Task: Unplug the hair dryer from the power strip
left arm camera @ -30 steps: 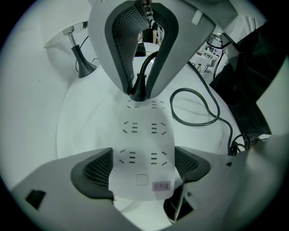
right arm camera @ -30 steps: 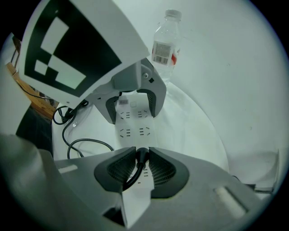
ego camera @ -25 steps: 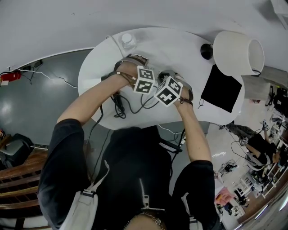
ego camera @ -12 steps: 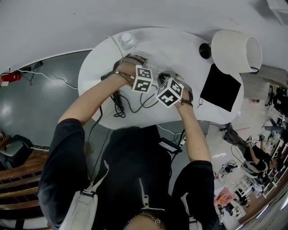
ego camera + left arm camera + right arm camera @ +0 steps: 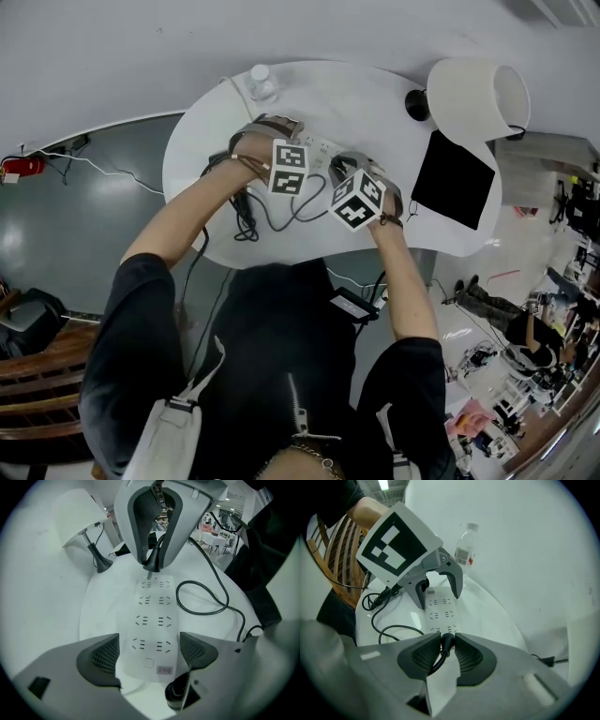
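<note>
The white bench [image 5: 375, 103] has a rounded outline, and the person stands at its near edge. The power strip [image 5: 152, 616] lies in the middle, its length running towards the far edge. Bare surface lies open beyond it, between the bottle [image 5: 262, 82] at the far-left edge and the lamp [image 5: 473, 94] at the far-right edge. A flat black slab [image 5: 453, 180] takes up the right edge. On the near-left side the black cable [image 5: 206, 611] lies in loose loops and runs off towards that edge.

Both forearms reach in from the near edge and converge over the strip. Both tools point steeply down, their marker cubes close side by side.

The left hand-held gripper [image 5: 149, 637] straddles the end of the strip nearer the bottle. Its jaws are set fairly wide, and the pads rest against the strip's two long sides, gripping it.

The right hand-held gripper [image 5: 446, 641] stands at the opposite end. Its jaws are drawn narrow and clamped on the hair dryer's black plug [image 5: 153, 563], with the cable trailing out below the pads. The plug sits right at the last row of sockets with a metal pin showing beneath it. Whether the pin is clear of the socket cannot be told.
</note>
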`<control>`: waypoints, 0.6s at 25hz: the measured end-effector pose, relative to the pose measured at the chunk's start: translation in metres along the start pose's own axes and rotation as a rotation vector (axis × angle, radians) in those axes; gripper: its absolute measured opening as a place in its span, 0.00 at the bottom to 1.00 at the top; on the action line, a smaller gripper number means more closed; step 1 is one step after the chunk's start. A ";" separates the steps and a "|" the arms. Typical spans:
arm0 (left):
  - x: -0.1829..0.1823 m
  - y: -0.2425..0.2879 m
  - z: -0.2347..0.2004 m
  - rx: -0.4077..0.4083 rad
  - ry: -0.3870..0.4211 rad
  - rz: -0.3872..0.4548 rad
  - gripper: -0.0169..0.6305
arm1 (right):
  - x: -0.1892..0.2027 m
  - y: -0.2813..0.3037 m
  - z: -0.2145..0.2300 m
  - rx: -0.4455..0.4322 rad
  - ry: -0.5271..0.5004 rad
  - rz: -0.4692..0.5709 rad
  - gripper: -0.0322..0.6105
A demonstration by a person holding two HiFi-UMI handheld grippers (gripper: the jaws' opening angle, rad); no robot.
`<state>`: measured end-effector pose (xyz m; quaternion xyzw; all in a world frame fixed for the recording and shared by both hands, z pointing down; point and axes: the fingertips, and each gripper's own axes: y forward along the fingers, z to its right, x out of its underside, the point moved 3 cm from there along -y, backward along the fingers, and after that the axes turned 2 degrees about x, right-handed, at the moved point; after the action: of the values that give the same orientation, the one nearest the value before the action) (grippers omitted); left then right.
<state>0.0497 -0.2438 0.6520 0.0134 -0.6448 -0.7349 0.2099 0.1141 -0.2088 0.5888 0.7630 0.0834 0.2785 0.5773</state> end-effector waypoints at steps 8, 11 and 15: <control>-0.016 -0.036 0.014 -0.119 -0.018 0.053 0.63 | 0.005 -0.028 -0.015 0.044 0.000 0.038 0.20; -0.021 -0.051 0.021 -0.200 -0.008 0.062 0.27 | 0.010 -0.038 -0.020 0.058 -0.005 0.051 0.20; -0.024 -0.073 0.035 -0.265 -0.060 0.087 0.06 | 0.012 -0.052 -0.027 0.065 -0.024 0.081 0.20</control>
<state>0.0403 -0.1974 0.5820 -0.0643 -0.5480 -0.8038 0.2225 0.1202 -0.1642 0.5490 0.7875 0.0545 0.2895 0.5413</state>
